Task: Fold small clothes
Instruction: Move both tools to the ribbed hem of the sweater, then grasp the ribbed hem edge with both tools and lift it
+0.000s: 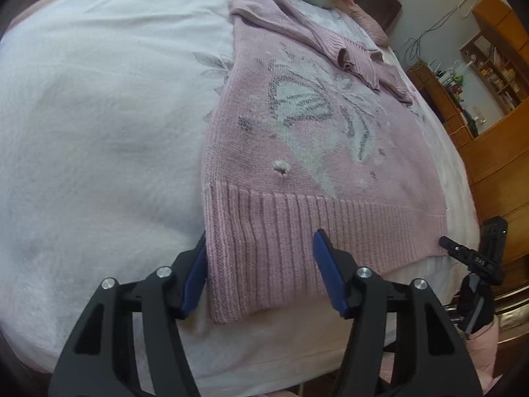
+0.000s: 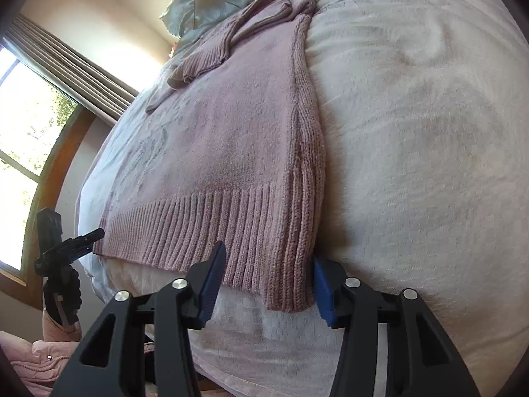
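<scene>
While the sweater [image 1: 307,152] lies flat, both tongs [image 1: 261,271] [image 2: 267,281] gape.

Both wrist cameras sat low and close at the bed's [image 1: 82,115] near edge, facing along it toward the pillows — the left over the sweater's [image 1: 297,152] left hem corner, the right over the other — both sharing the hem.

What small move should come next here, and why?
Probably close both grippers on the hem. The left gripper and right gripper each stand open, straddling a bottom corner of the sweater, which lies flat on the bed with sleeves already folded in; nothing is pinched yet.
</scene>
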Motion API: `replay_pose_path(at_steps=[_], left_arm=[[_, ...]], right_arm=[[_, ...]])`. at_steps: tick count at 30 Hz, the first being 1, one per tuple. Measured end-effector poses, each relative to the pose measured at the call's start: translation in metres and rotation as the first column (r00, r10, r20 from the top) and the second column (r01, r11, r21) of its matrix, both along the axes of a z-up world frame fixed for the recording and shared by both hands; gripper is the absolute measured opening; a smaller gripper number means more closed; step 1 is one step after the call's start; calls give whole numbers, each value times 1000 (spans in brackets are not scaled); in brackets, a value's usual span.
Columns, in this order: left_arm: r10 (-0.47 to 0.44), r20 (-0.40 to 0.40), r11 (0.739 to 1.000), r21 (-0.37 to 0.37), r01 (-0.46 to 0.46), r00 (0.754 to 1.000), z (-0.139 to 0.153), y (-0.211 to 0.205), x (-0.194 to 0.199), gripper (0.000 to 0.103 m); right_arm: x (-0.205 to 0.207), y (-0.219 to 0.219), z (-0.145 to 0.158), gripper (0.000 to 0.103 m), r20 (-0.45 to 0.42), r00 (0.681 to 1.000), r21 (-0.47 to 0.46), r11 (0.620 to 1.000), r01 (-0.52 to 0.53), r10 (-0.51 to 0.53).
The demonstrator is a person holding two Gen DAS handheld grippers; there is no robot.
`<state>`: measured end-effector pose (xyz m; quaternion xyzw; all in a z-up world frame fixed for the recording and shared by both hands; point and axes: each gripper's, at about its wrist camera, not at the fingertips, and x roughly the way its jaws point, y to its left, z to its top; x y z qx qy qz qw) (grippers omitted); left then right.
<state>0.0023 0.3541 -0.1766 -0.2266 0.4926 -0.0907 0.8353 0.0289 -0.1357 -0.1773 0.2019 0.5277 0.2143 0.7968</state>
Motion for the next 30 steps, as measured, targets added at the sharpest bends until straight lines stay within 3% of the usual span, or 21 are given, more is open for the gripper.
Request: replay_pose_path(at_steps=[2,3,4,5,7,9,17,23,30], left_arm=[[24,-13,1000,17,-24,1000,-2,1,-1,41],[40,-18,999,4,-40,999,-3,5,-2,32],[54,-24,998,-22,-55,998,-4,9,-3,15],[65,-30,996,-58,-67,997,-5,14,-4,10],[80,-21,991,-108,-82,997,-3,21,-7,9],[78,8,991,-112,-76,997,5,20,-11,9],[73,140,976,-215,-41,988,49,27,-5,8],[115,185,970,-233,-70,976,66,39,33,8],[164,143,959,-256,-124,976,56,58,94,8]], right_arm=[[1,1,-1,43,-3,1000,27,1000,-7,7],[2,2,-2,37,-3,1000,29,1000,-10,10],[3,4,-3,32,-4,1000,32,999,-16,16],[3,5,-4,20,-9,1000,45,999,-20,21],[4,6,-1,17,-5,1000,74,997,-25,25],[4,8,7,16,22,999,94,995,-39,38],[16,-7,51,15,96,995,294,955,-32,3],[53,-11,76,15,131,991,309,951,-15,-27],[116,-21,79,12,97,992,314,948,48,-82]])
